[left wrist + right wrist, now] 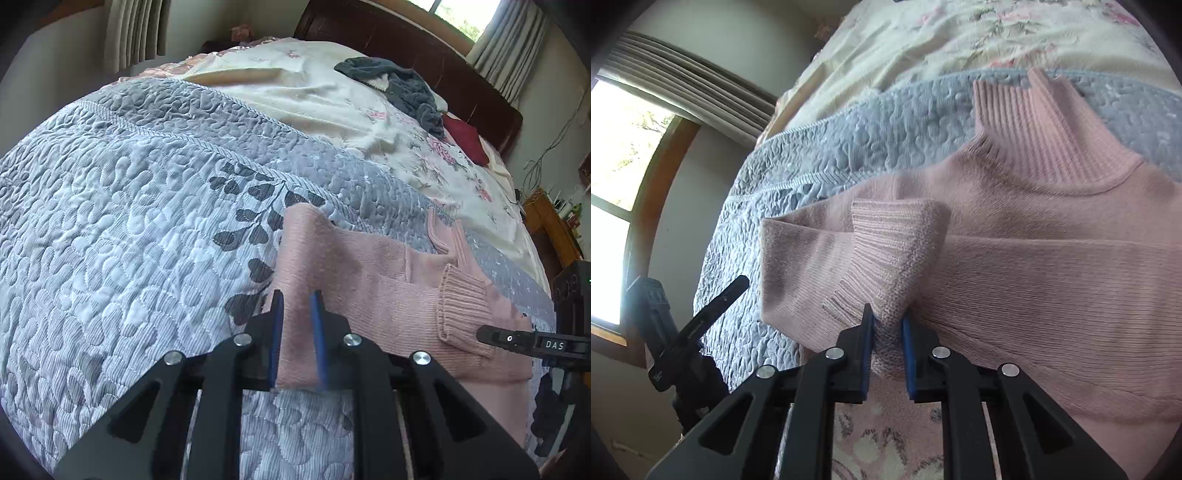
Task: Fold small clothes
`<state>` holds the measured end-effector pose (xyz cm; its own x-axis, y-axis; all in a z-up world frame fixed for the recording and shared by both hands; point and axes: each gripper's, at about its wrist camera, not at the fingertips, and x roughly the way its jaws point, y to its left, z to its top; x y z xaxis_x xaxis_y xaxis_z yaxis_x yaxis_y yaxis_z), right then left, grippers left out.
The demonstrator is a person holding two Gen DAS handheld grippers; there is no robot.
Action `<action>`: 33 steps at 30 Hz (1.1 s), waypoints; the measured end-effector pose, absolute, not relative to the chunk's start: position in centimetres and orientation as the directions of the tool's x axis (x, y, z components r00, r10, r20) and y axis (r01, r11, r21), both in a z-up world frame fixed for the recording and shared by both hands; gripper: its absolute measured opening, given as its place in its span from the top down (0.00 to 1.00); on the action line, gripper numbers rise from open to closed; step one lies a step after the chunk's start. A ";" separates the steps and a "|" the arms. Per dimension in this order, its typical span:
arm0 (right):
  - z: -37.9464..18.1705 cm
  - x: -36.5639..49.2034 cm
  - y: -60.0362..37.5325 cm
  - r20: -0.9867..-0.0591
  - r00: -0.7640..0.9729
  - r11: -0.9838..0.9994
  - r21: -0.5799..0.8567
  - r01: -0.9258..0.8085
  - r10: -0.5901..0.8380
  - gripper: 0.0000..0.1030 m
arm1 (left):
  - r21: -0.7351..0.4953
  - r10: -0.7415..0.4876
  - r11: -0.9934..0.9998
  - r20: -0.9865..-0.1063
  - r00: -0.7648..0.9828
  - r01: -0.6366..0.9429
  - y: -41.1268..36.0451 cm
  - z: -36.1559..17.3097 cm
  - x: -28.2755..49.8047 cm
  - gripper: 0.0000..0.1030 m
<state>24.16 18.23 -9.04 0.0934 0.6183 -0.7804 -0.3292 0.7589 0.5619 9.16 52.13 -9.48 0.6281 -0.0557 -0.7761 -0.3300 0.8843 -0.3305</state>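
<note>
A pink knit sweater (pixel 373 280) lies on the grey quilted bedspread (pixel 129 206). My left gripper (pixel 297 299) is shut on a folded edge of the sweater's body, the cloth running between its blue pads. In the right wrist view the sweater (pixel 1052 236) shows its ribbed high collar (pixel 1038 136) pointing away. My right gripper (pixel 887 319) is shut on the ribbed sleeve cuff (pixel 897 243), which lies across the sweater's chest. The cuff (pixel 461 310) also shows in the left wrist view, with one black finger (pixel 517 338) of the right gripper beside it.
A cream floral sheet (pixel 332 107) covers the far half of the bed. On it lie a dark grey garment (pixel 402 88) and a red cloth (pixel 465 136), in front of a dark wooden headboard (pixel 406 40). A wooden side cabinet (pixel 554 229) stands at the right. The left gripper's black body (pixel 683 332) appears beside a window.
</note>
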 end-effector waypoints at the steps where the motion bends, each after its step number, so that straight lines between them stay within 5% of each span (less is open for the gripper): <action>1: -8.5 24.2 17.1 -0.778 0.106 0.761 0.561 -0.327 0.619 0.86 | -0.329 -0.059 0.888 -0.775 0.630 -0.321 51.7 -9.3 9.3 0.86; 16: -10.2 25.8 5.3 -0.814 0.190 0.833 0.515 -0.203 0.549 0.86 | -0.302 -0.169 0.944 -0.789 0.591 -0.133 40.6 -10.9 13.8 0.83; 25: -15.1 25.8 4.3 -0.851 0.144 0.862 0.487 -0.141 0.505 0.84 | -0.309 -0.179 0.933 -0.843 0.507 -0.184 41.1 -15.0 15.2 0.82; 33: -9.6 23.7 4.9 -0.879 0.290 0.914 0.305 -0.267 0.378 0.69 | -0.308 -0.175 0.933 -0.840 0.513 -0.186 41.0 -13.9 14.7 0.78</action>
<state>23.66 4.94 -9.62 0.2902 0.3785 -0.8789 -0.2673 0.9140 0.3053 14.73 40.96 -13.88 0.5130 -0.1754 -0.8403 -0.1865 0.9328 -0.3085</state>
